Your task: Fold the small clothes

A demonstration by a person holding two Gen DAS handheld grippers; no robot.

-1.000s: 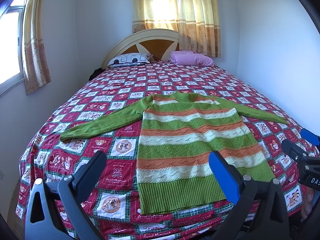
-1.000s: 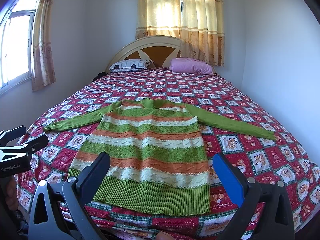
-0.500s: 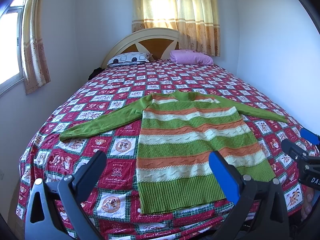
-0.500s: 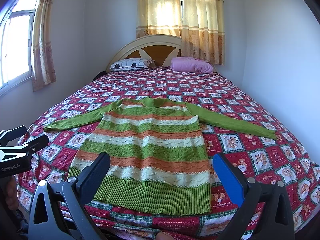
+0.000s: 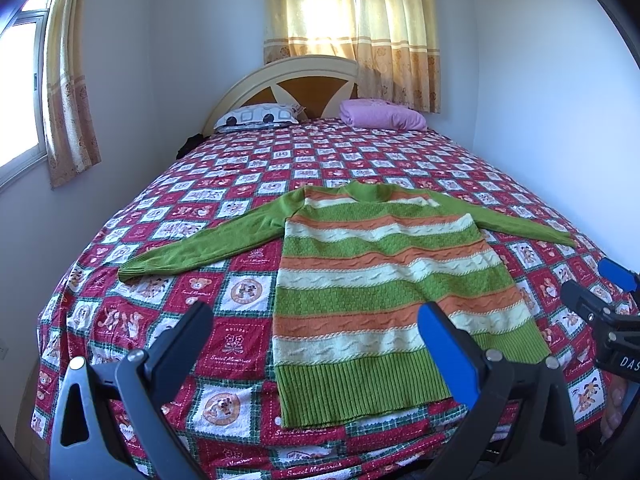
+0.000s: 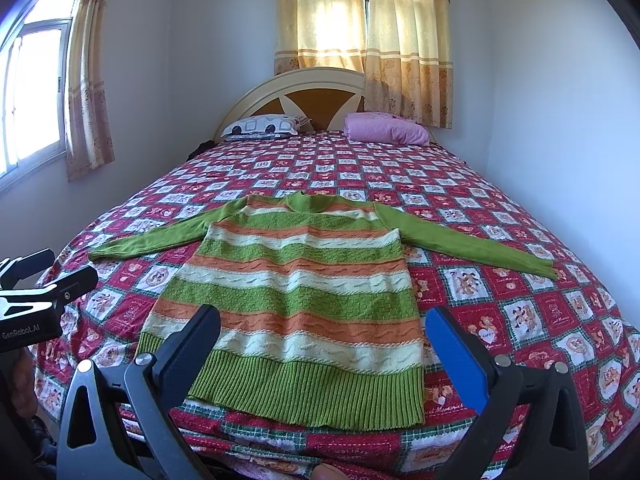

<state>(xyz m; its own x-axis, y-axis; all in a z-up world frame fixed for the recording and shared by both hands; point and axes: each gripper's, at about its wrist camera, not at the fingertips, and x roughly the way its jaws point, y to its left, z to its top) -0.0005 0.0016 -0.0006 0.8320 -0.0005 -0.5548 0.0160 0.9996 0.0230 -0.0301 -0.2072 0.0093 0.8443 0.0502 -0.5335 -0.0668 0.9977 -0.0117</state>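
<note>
A small knitted sweater (image 5: 384,280) with green, orange and cream stripes lies flat on the bed, both green sleeves spread out, hem toward me. It also shows in the right wrist view (image 6: 296,292). My left gripper (image 5: 316,340) is open and empty, held above the bed's near edge by the hem's left part. My right gripper (image 6: 324,344) is open and empty above the hem's right part. Each gripper shows at the edge of the other's view: the right gripper (image 5: 600,292), the left gripper (image 6: 40,276).
The bed (image 5: 224,344) has a red patchwork cover. A patterned pillow (image 5: 256,114) and a pink pillow (image 5: 380,114) lie by the headboard (image 5: 292,80). Walls stand close on both sides, with curtained windows at left and behind.
Both views have shifted very slightly. The sweater lies as before and both grippers stay open.
</note>
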